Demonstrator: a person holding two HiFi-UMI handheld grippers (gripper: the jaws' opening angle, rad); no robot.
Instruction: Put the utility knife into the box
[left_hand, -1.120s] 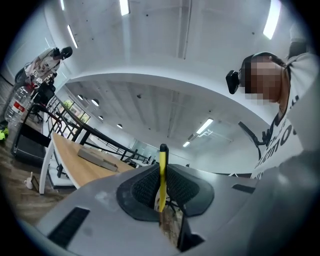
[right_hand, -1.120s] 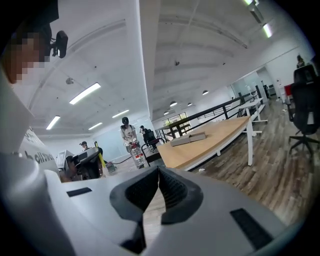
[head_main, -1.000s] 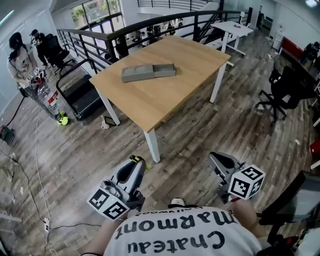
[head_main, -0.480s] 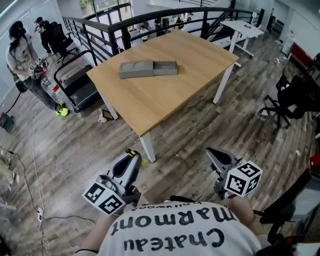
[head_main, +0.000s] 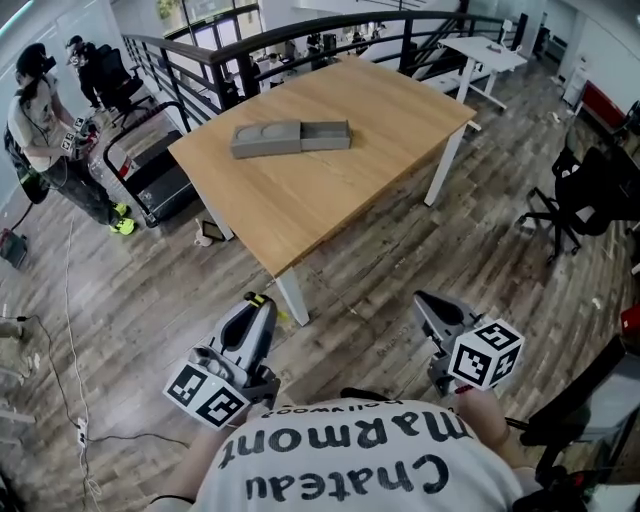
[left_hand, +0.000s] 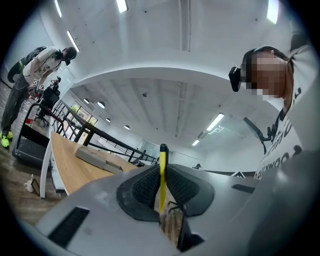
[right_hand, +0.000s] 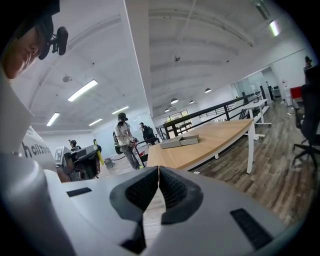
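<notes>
The one light wooden table (head_main: 330, 170) bearing one grey open box (head_main: 290, 137) has drifted slightly left. The left gripper (head_main: 262, 305) clamps one yellow utility knife (left_hand: 162, 160). The right gripper (right_hand: 158, 172) is closed and empty.

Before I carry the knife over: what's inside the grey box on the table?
In the head view, the right section of the grey box looks open and empty, though it is small at this range. The left section is covered, so whatever lies there cannot be seen.

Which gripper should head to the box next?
Left: the left gripper is shut on the yellow utility knife; the right gripper is shut and empty. The box lies on the table ahead.
</notes>
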